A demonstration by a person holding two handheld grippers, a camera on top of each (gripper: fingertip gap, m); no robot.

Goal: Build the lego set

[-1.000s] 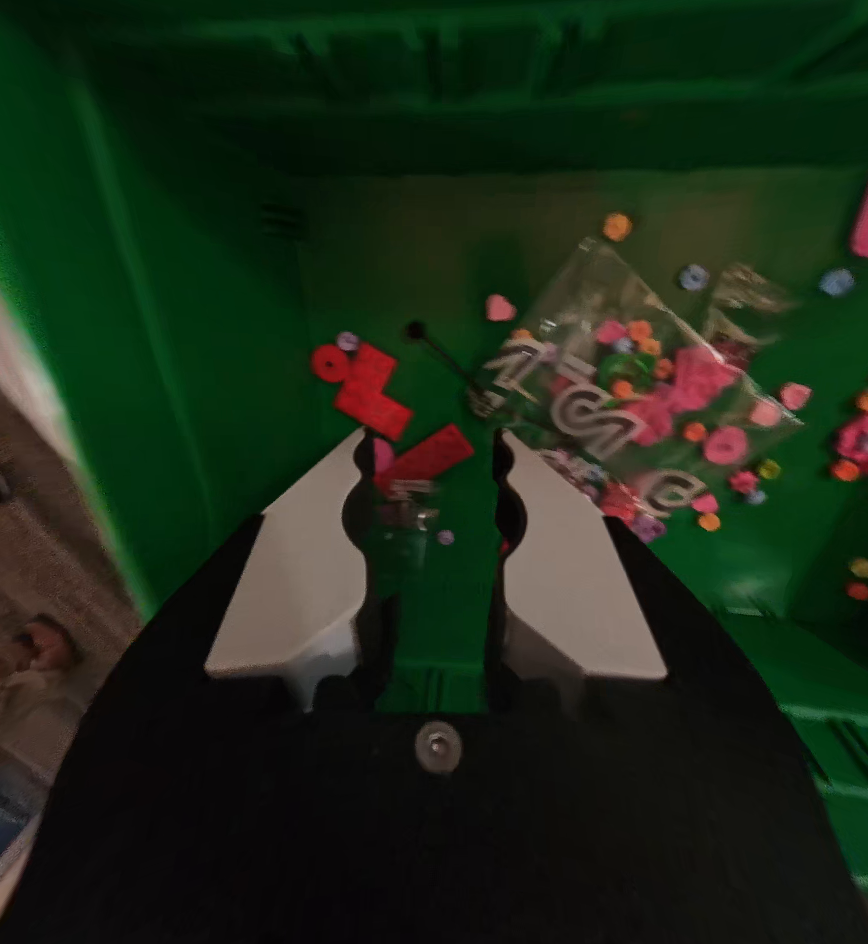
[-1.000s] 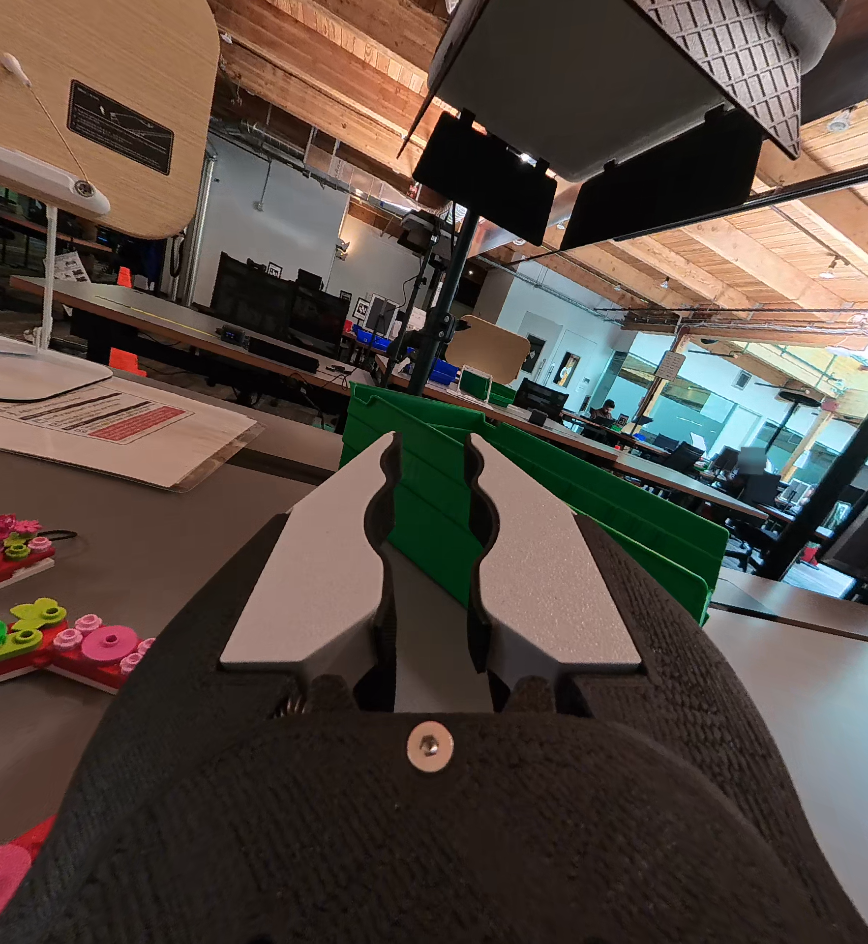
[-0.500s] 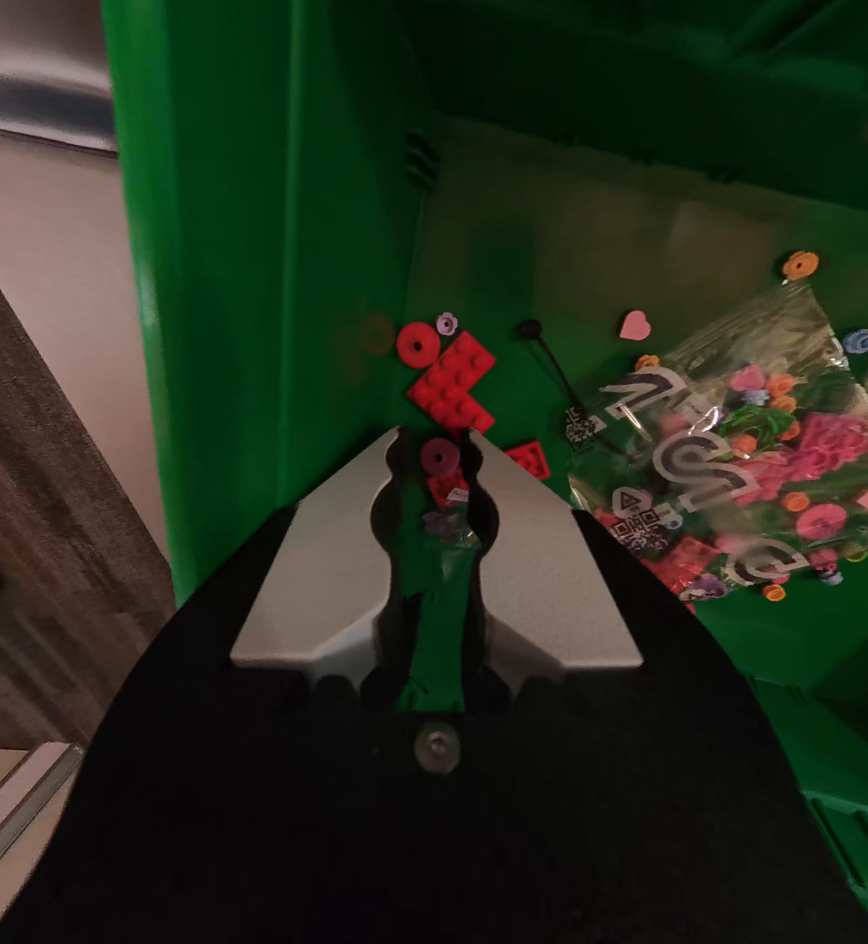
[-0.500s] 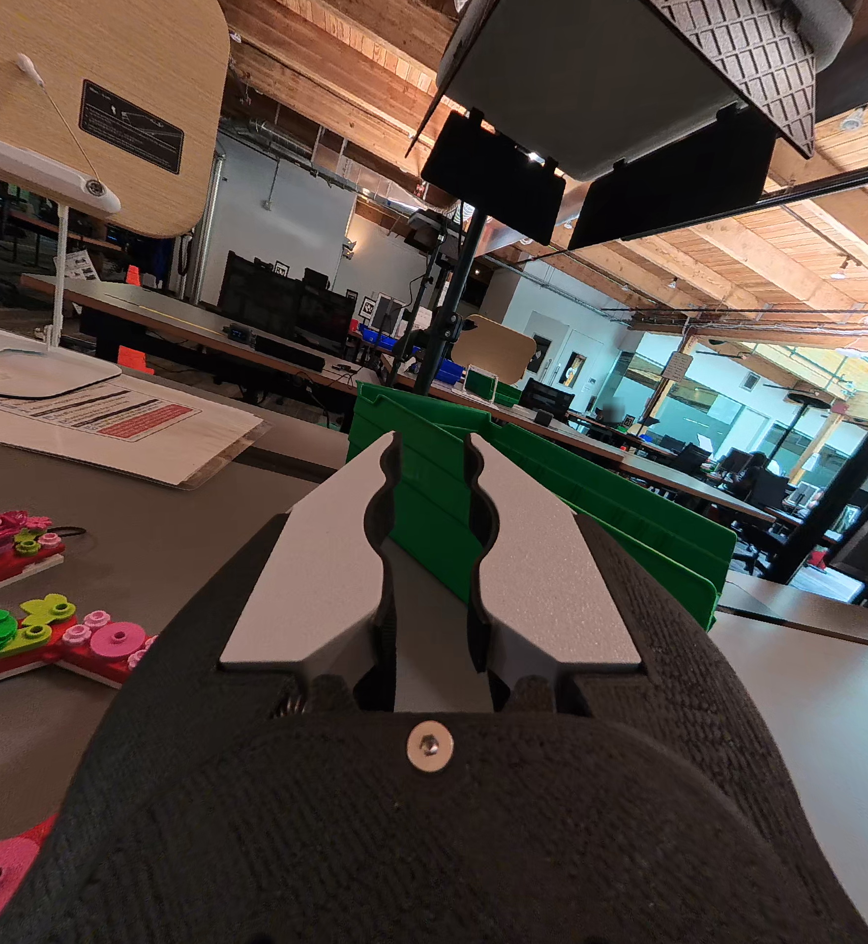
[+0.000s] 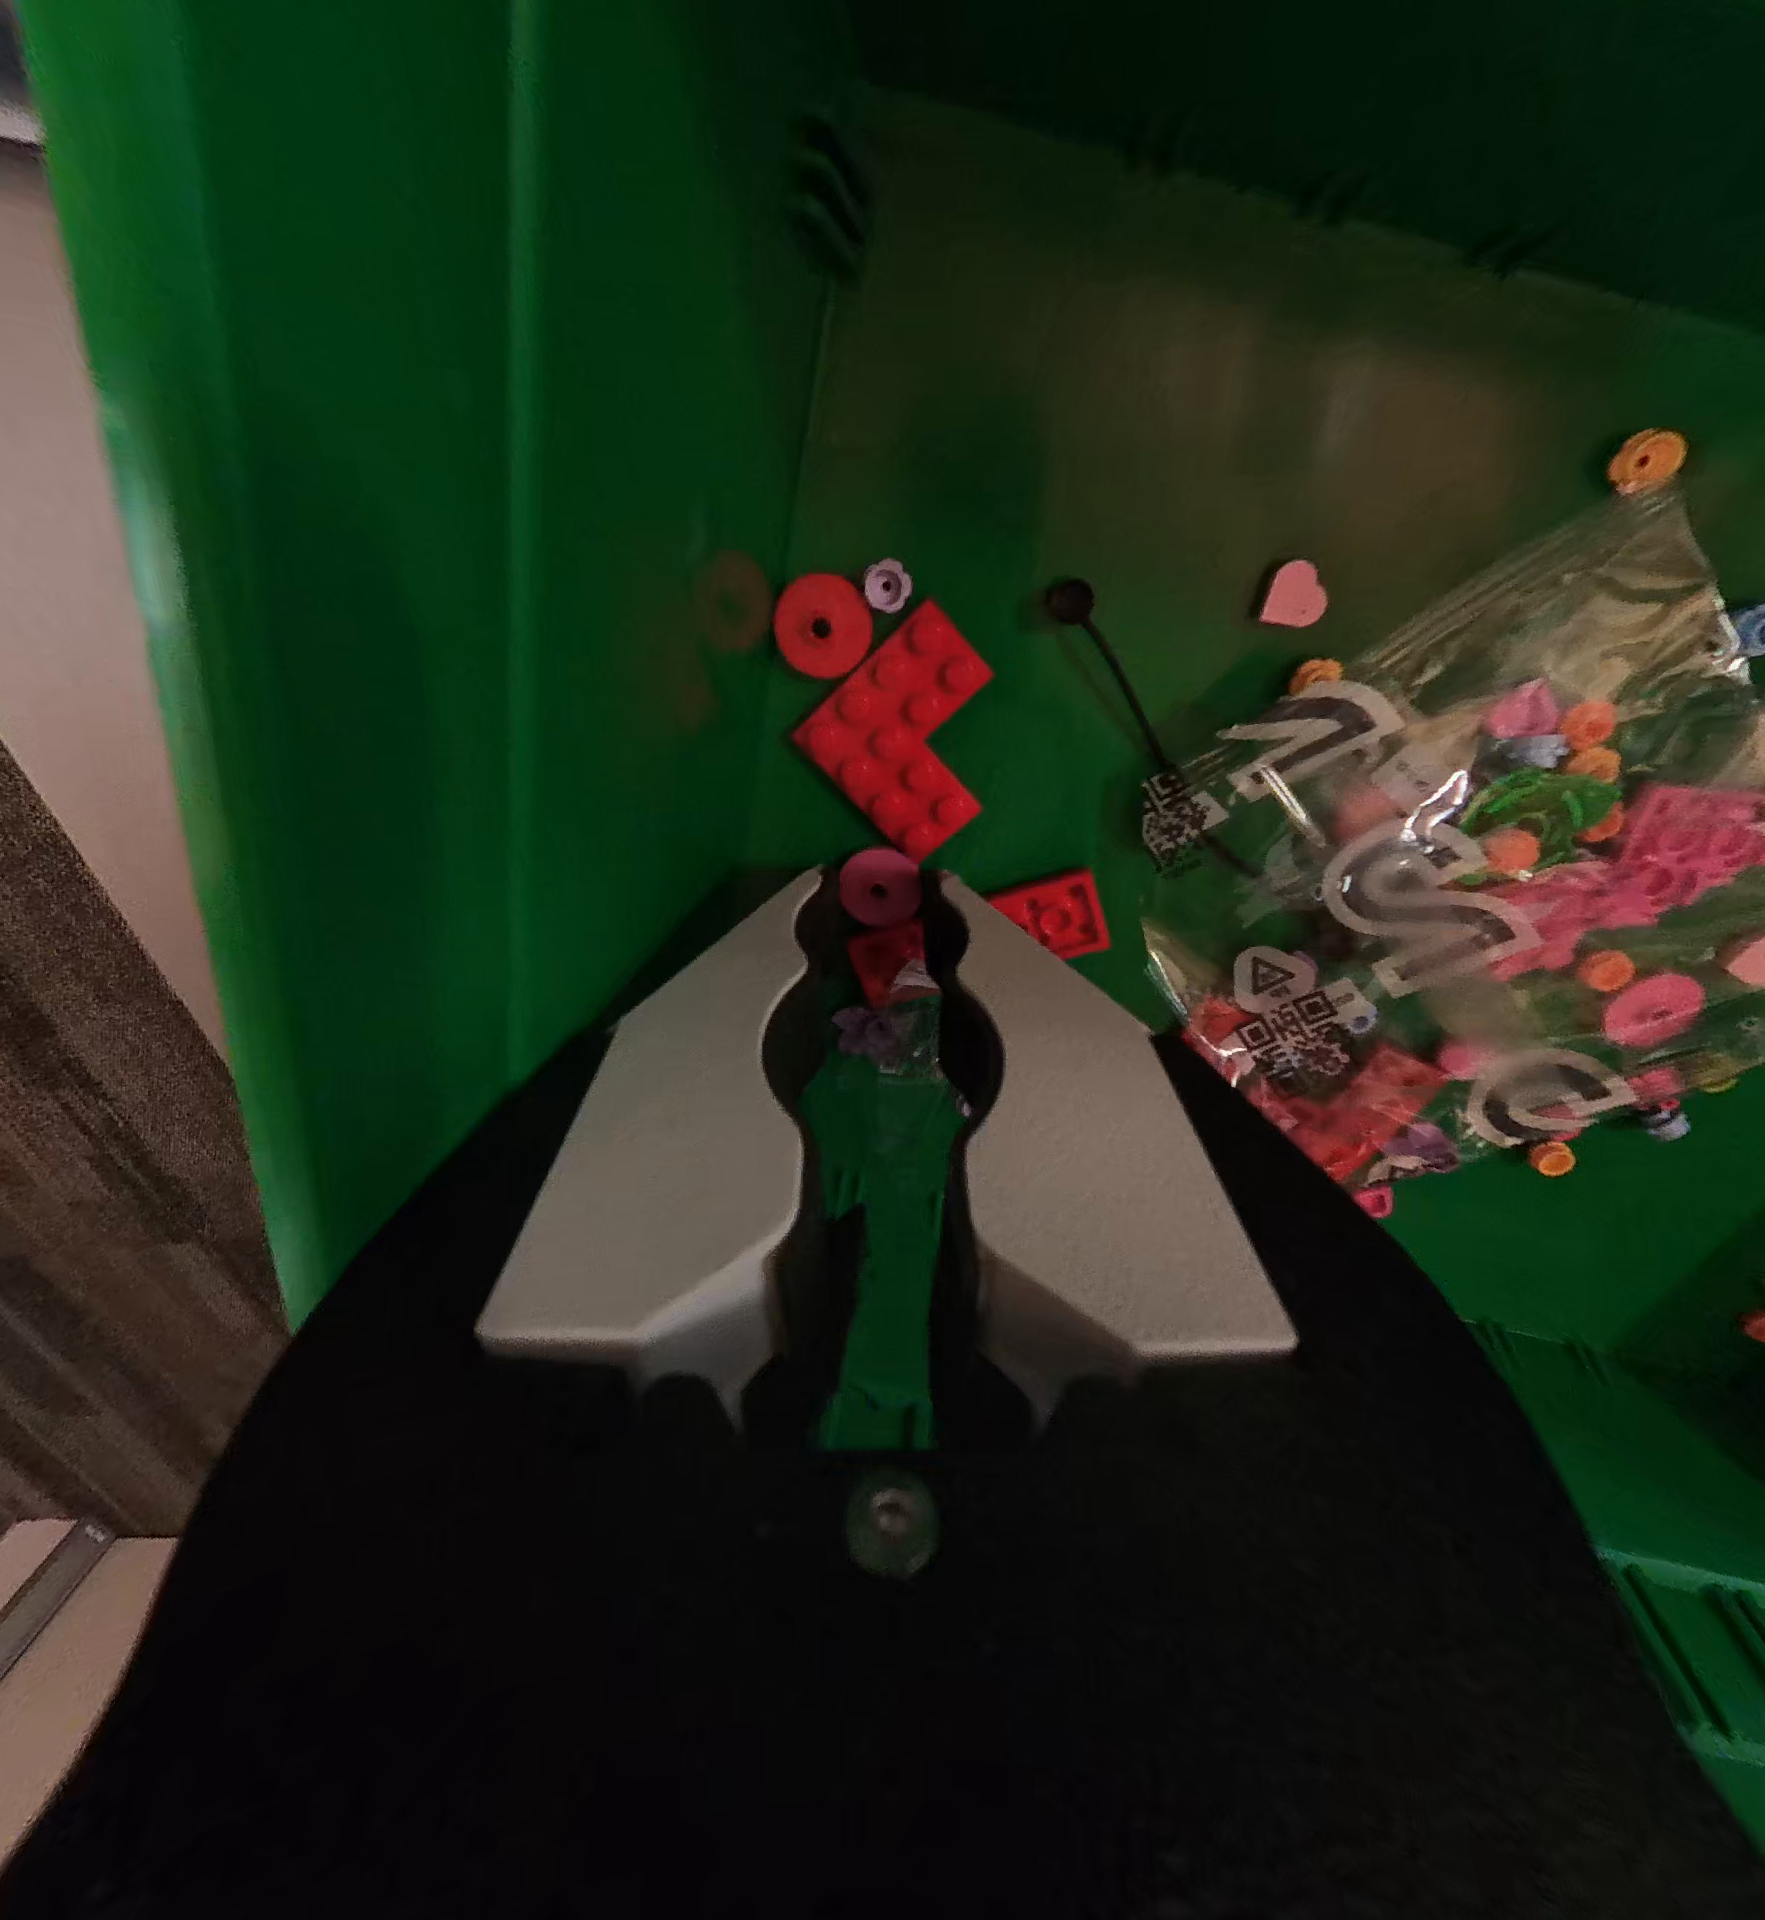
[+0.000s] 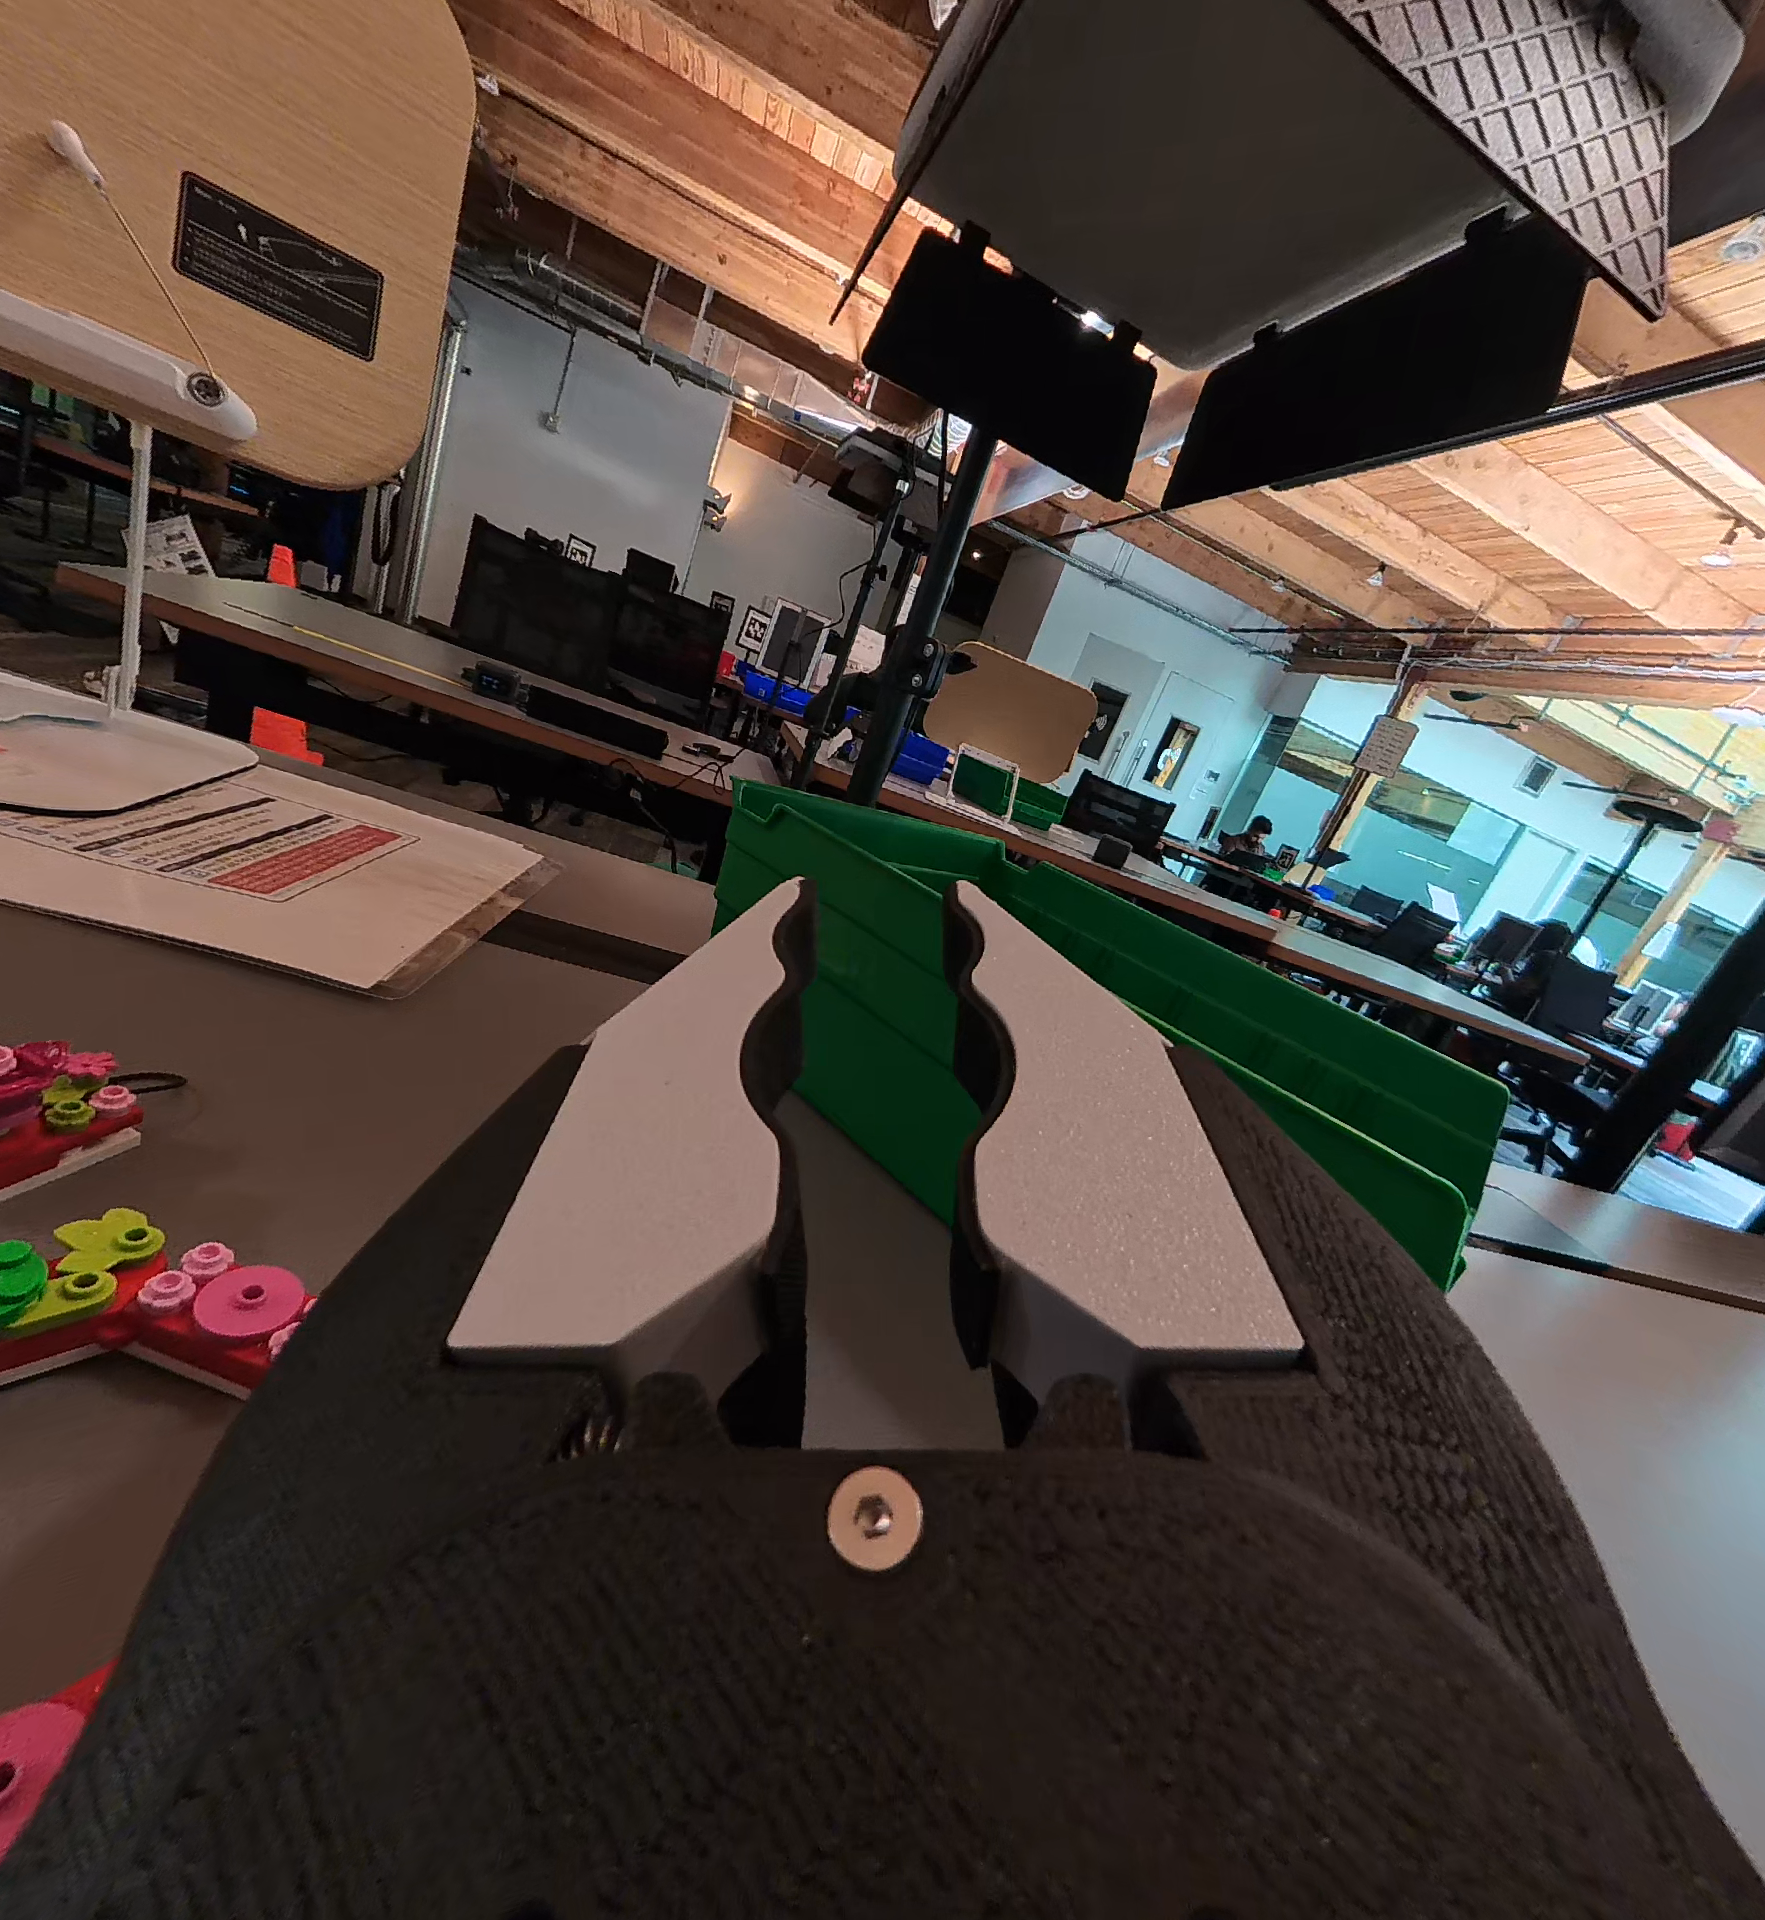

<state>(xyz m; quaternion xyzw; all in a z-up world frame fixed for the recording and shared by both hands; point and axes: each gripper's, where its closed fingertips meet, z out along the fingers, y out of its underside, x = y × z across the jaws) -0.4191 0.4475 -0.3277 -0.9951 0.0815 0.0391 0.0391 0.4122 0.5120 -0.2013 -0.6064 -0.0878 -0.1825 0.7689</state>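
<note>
Left wrist view: the left gripper (image 5: pixel 880 902), narrowly parted, straddles a dark pink round plate (image 5: pixel 876 884) inside the green bin (image 5: pixel 545 520). Squeezing squarely on its rim should avoid snagging the red tile (image 5: pixel 883 961) beneath; the right gripper (image 6: pixel 880 906) waits parted and empty.

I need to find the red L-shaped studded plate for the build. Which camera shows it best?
The left wrist view: the red L-shaped studded plate lies flat on the green bin's floor, just beyond the left gripper. The right wrist view shows only the bin's outer wall, not the plate.

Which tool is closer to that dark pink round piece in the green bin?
Left. The left tool is inside the green bin, its tips either side of the dark pink round piece. The right tool sits outside over the table, pointing at the bin's outer wall.
</note>
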